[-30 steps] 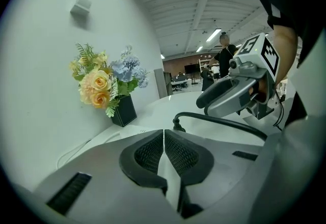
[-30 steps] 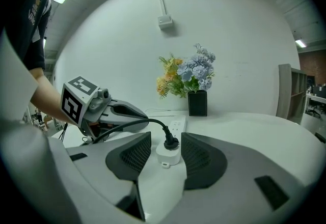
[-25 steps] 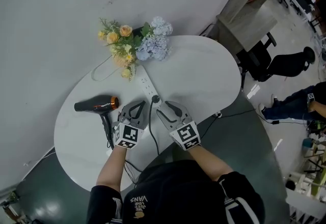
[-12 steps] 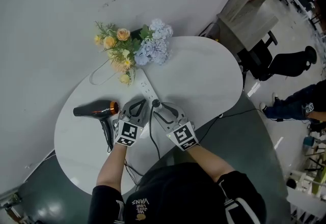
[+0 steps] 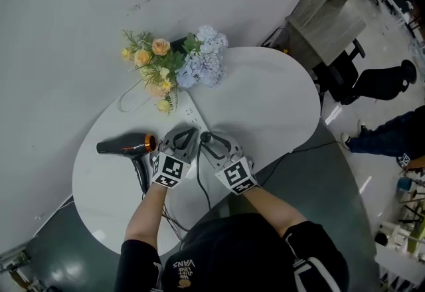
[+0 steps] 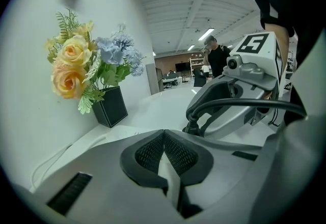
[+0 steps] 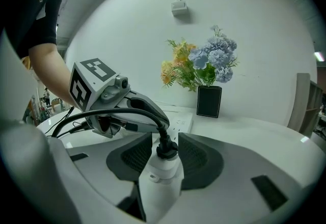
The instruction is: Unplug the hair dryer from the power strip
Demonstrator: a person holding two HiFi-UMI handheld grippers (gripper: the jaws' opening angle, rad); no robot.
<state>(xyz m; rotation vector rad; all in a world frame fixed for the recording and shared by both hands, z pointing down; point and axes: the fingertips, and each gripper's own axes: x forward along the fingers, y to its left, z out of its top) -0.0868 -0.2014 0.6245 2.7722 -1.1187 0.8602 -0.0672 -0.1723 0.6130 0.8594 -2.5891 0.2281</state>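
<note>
- The hair dryer lies on its side at the left of the white table, nozzle pointing left. Nobody's touching it. Makes sense to me, since the job is at the other end of its cord.
- The flowers stand in a dark pot at the back by the wall, well apart from the action.
- The left gripper has its tongs pressed together with nothing in them. It's angled down just beside the plug, over the near end of the power strip. My guess is it's there to pin the strip down so it doesn't lift with the plug, though I can't tell if it's actually touching.
- The plug is white with a black cord collar. It stands upright in the strip, so it's not out yet.
- The right gripper has its tongs on either side of that plug, and the pads look snug against it, pinching it. It grips the plug body and not the cord, which is the sane way to do it.
- The next move is probably a straight pull up. If it tilts, I'd guess the strip just drags along.
</note>
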